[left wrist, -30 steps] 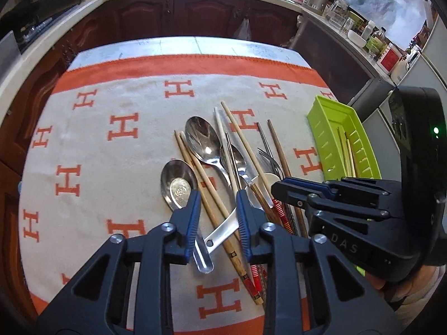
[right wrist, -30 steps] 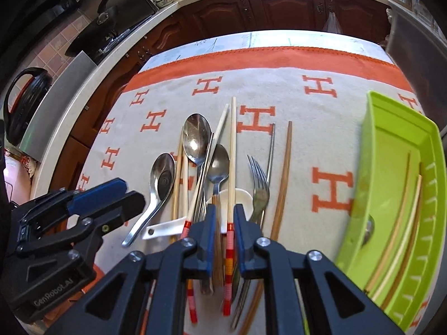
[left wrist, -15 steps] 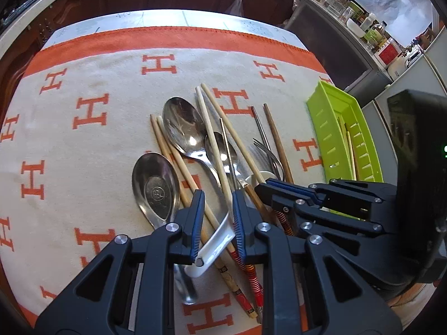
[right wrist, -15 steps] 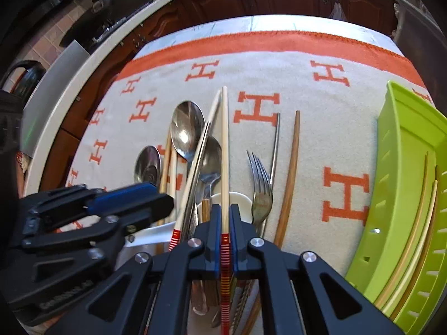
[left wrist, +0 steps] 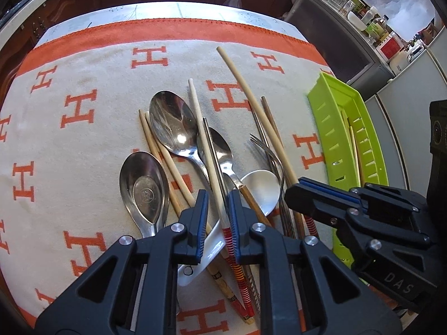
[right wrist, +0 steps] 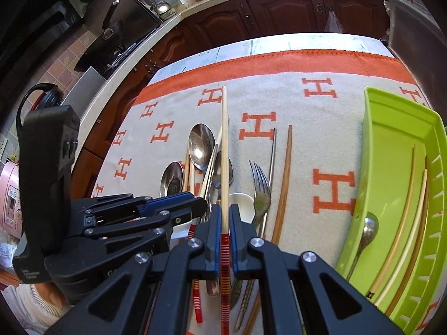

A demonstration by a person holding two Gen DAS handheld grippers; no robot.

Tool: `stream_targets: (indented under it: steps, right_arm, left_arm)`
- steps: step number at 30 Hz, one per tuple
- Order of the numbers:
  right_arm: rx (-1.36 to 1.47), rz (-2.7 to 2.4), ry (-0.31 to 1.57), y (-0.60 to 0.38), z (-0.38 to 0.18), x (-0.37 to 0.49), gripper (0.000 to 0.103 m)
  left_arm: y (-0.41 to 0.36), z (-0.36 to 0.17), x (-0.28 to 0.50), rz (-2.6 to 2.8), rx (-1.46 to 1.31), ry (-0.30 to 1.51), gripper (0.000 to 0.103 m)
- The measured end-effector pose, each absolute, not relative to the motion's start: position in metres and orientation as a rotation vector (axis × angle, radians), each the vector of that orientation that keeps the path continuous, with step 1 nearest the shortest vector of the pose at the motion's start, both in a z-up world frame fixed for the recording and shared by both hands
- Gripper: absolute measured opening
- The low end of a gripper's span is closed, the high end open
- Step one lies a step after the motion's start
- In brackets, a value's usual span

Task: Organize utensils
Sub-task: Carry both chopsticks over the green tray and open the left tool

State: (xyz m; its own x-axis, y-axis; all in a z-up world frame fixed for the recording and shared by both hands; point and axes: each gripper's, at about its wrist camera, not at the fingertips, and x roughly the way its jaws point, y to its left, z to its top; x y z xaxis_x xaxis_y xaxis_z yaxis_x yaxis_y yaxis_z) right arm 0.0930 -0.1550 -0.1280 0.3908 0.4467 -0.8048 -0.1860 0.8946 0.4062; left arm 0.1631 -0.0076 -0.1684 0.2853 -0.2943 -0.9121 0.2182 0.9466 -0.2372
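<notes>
A pile of utensils lies on the H-patterned cloth (left wrist: 83, 145): steel spoons (left wrist: 173, 128), a white ceramic spoon (left wrist: 259, 189), a fork (right wrist: 259, 184), a brown chopstick (right wrist: 285, 178) and pale chopsticks. My right gripper (right wrist: 224, 215) is shut on a pale chopstick with a red-striped end (right wrist: 224, 150), which points straight forward above the pile. My left gripper (left wrist: 218, 209) hangs low over the pile. Its jaws stand a narrow gap apart around a second red-striped chopstick (left wrist: 212, 162) that lies on the other utensils.
A lime-green slotted tray (right wrist: 391, 128) sits at the right edge of the cloth, holding several chopsticks and a spoon (right wrist: 368, 229). Dark cabinets and a counter ring the table. A cooker stands at the far left.
The right gripper closed on the striped chopstick and raised its tip off the pile. The left gripper dropped closer to the utensils and its jaws narrowed around the other striped chopstick.
</notes>
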Motion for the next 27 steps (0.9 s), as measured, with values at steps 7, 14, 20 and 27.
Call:
stream_targets:
  steps: [7, 14, 20, 27]
  right_arm:
    - [0.279, 0.412, 1.095, -0.157, -0.128, 0.092, 0.005]
    - [0.286, 0.412, 1.093, -0.158, -0.127, 0.092, 0.005]
    - [0.298, 0.419, 1.090, -0.159, -0.126, 0.090, 0.005]
    - [0.308, 0.424, 1.081, -0.161, -0.122, 0.086, 0.005]
  left_arm:
    - [-0.005, -0.176, 0.165, -0.338, -0.094, 1.258, 0.010]
    - [-0.003, -0.175, 0.165, -0.345, -0.116, 1.260, 0.004]
    - [0.002, -0.167, 0.161, -0.349, -0.137, 1.245, 0.003]
    - [0.005, -0.152, 0.151, -0.361, -0.149, 1.220, 0.003]
